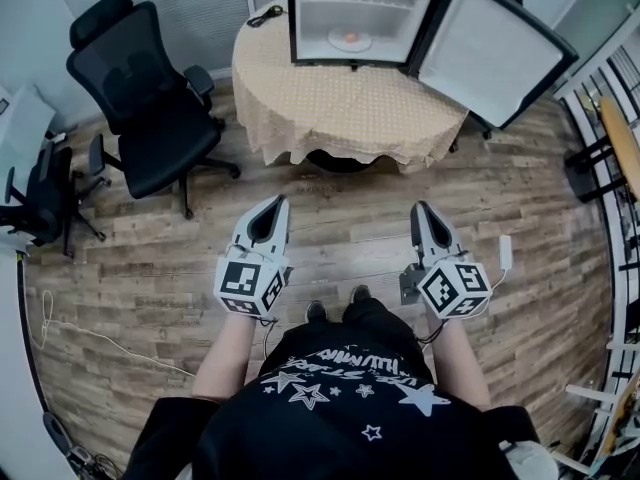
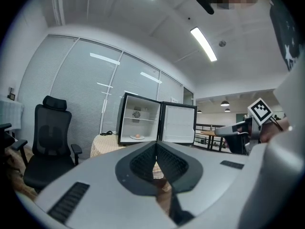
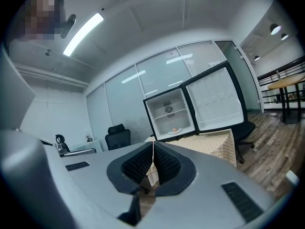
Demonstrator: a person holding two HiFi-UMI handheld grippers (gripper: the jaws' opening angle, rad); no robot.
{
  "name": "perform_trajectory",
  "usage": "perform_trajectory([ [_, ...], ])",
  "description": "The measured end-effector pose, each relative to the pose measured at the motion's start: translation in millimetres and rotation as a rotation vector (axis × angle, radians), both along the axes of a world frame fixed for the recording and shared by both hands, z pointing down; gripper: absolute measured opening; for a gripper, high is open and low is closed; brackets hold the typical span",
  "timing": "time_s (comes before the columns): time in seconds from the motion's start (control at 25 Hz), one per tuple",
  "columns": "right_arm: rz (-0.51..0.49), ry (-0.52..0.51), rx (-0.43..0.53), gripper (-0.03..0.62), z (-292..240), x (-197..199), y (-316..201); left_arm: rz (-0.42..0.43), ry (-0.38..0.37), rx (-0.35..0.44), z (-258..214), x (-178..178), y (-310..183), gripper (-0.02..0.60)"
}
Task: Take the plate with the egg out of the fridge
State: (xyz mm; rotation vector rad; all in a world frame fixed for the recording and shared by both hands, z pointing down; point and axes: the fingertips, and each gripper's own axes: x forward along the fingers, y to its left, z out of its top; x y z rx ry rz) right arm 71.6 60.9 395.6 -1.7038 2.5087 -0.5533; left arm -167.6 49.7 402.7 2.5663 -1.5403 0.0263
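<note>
As I read it, none of the job is done yet. The mini fridge [image 1: 325,3] stands at the far edge of the round desk [image 1: 340,103] with its door [image 1: 490,53] swung wide. The plate [image 1: 337,43] with the egg [image 1: 351,37] sits on the fridge's bottom shelf. My left tongs [image 1: 272,206] and right tongs [image 1: 425,211] are both closed tip to tip on nothing, well short of the desk. Approach, grasp and lift-out all remain.

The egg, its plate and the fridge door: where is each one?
egg [image 1: 350,37], head view, its top.
plate [image 1: 336,44], head view, left rim.
fridge door [image 1: 490,46], head view, white inner panel.
</note>
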Motion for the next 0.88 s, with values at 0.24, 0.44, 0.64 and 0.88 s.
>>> perform_trajectory([
  [0.24, -0.024, -0.018, -0.012, 0.025, 11.9, 2.5, -29.0, -0.024, -0.006, -0.016, 6.0, 5.0, -12.7, 0.006],
  [0.44, -0.074, -0.050, -0.015, 0.025, 17.6, -8.0, -72.9, -0.042, -0.034, 0.000, 0.0, 10.0, -41.8, 0.006],
  [0.64, -0.100, -0.058, -0.021, 0.025, 22.7, -5.8, -125.7, -0.060, -0.064, -0.006, -0.2, 15.8, -87.2, 0.006],
  [0.88, -0.097, -0.034, -0.023, 0.025, 25.8, 2.0, -180.0, -0.080, -0.064, -0.018, 0.8, 27.5, -140.4, 0.006],
])
